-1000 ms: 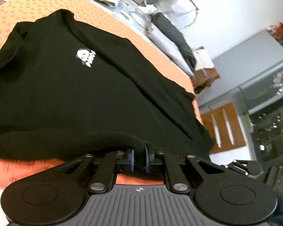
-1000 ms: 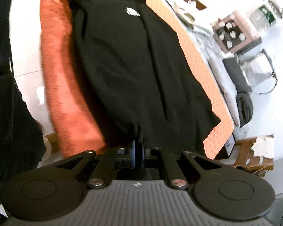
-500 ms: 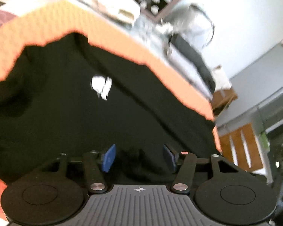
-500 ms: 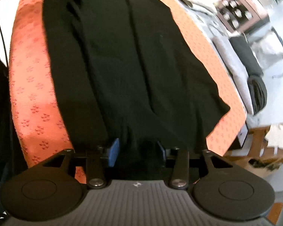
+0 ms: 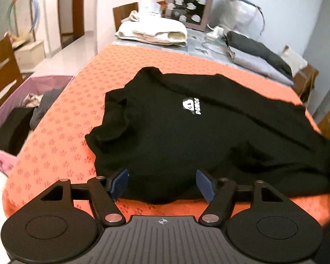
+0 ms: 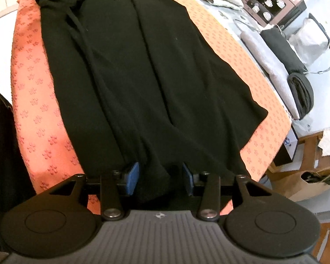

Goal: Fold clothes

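Bench (image 5: 61,114) under its orange flower-print cloth carried the black cotton T-shirt with the white chest logo (image 5: 209,132), which lay spread along the near side, its edge reaching the bench's front edge. A second ago both of your tools were pinched on that near edge; by now you had let go, so the shirt sat released and flat, which I judge ended the laying-out and left the first fold to begin. Open orange cloth lay beyond the shirt and to its left; the folded cream towel stack (image 5: 151,33) and grey and black folded garments (image 6: 290,77) crowded the far end. Your left tool (image 5: 162,182) stood spread wide at the hem; your right tool (image 6: 158,178) was spread too, fabric bunched between its pads but unpinched.
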`<state>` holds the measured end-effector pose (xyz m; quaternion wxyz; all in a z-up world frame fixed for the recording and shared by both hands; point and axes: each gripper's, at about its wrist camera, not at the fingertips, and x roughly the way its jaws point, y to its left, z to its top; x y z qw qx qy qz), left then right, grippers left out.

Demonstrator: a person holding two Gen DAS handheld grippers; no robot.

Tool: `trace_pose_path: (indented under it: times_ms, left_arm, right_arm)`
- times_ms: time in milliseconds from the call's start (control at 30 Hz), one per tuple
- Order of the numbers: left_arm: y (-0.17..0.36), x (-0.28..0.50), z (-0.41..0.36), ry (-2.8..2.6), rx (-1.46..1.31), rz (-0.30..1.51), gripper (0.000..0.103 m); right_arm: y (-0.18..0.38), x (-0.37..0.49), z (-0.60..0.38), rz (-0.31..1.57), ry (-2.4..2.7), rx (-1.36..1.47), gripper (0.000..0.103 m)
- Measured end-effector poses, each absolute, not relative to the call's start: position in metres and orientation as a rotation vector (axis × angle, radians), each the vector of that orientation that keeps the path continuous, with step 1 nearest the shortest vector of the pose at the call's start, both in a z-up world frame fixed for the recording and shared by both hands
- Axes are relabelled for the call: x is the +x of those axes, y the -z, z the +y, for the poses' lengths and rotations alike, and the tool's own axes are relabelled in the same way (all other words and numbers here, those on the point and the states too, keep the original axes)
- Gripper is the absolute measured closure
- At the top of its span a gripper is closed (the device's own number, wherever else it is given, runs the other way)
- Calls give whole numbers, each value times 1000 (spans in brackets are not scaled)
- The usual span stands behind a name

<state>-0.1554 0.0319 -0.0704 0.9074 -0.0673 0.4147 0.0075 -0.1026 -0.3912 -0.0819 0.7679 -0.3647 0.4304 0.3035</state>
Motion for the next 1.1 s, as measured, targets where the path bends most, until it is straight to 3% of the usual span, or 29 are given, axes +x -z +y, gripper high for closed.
trace_pose_path:
  times_ms: [700, 767, 833, 900, 1100]
  left_arm:
    - [117, -78, -45, 348, -122, 901, 32]
    - [119, -74, -47, 354, -142, 897, 45]
    - [119, -73, -50, 363, -136, 887, 87]
    - [115, -73, -50, 365, -143, 864, 90]
    - [102, -68, -52, 330, -153, 807, 90]
  right_arm:
    - [78, -103, -425, 1004, -692, -720, 54]
    - [77, -103, -425, 1003, -699, -696, 58]
    - [74, -102, -425, 997, -700, -662, 76]
    - [70, -100, -425, 990, -696, -622, 93]
    - [54, -79, -438, 989, -597, -462, 93]
